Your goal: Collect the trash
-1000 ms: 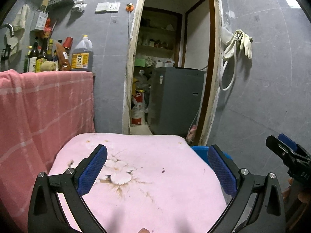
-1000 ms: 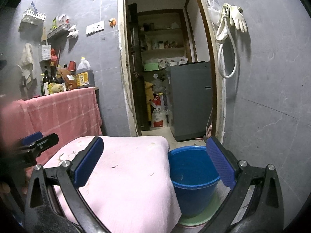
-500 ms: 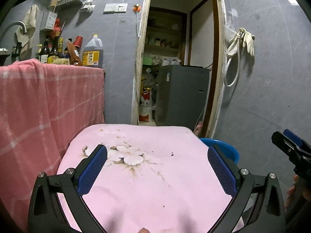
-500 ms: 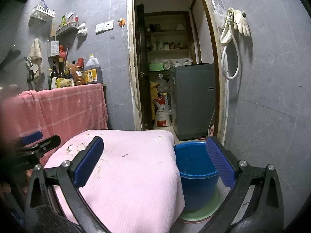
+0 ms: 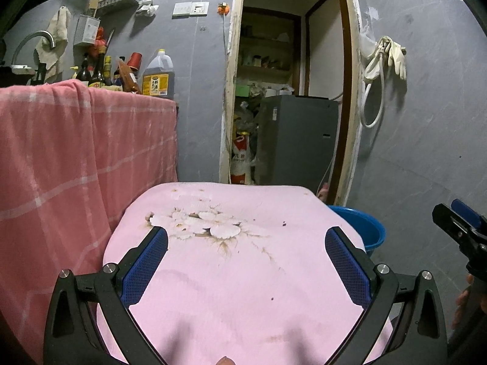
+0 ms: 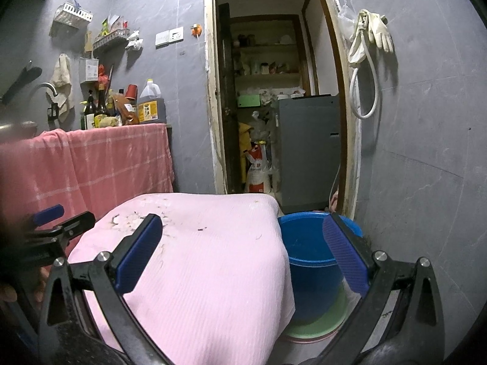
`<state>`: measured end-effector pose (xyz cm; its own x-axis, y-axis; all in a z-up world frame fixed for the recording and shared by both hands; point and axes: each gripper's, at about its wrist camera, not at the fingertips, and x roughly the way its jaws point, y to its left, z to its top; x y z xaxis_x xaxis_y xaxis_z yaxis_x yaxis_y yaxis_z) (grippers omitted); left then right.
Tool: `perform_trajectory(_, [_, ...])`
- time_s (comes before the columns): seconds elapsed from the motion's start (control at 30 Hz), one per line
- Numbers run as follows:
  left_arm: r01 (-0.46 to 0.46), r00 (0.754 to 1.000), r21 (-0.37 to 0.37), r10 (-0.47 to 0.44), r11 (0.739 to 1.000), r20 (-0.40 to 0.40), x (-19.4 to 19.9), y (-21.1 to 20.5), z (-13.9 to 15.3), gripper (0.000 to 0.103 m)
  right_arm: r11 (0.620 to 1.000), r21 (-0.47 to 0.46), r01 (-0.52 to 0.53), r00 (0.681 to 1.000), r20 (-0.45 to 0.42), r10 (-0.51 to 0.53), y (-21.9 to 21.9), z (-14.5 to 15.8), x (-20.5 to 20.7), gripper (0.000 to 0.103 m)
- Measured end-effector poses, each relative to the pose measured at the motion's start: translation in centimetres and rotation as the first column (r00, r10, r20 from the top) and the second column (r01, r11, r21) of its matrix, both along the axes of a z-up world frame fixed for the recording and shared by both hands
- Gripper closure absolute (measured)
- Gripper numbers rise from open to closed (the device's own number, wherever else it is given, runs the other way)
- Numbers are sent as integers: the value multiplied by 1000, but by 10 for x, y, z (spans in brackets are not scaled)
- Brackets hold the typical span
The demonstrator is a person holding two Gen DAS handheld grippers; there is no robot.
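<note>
A heap of pale shell-like scraps (image 5: 197,223) lies on a low table under a pink cloth (image 5: 243,289); it also shows in the right wrist view (image 6: 134,220). A blue bucket (image 6: 307,258) stands on the floor right of the table, and its rim shows in the left wrist view (image 5: 359,222). My left gripper (image 5: 246,249) is open and empty, hovering over the cloth just short of the scraps. My right gripper (image 6: 243,243) is open and empty, over the table's right edge and the bucket.
A counter draped in a red checked cloth (image 5: 76,152) stands left, with bottles and an oil jug (image 5: 158,74) on it. An open doorway (image 5: 286,106) with a grey appliance (image 5: 298,143) lies ahead. A hose and gloves (image 5: 383,70) hang on the right wall.
Both views have pulled back and risen a little: the table and scraps sit farther ahead, and more of the bucket shows. Both grippers stay open.
</note>
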<state>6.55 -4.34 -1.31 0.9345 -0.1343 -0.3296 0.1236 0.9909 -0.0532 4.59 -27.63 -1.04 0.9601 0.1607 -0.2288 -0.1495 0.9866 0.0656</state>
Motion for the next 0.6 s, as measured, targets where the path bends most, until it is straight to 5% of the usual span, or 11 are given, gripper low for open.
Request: perform_trajectory(0.6, [-17,1000,-7,17,1000,-9,-8,12,-26,2,1000,-8,7,1000,-14,-7,4,-27,-7,0])
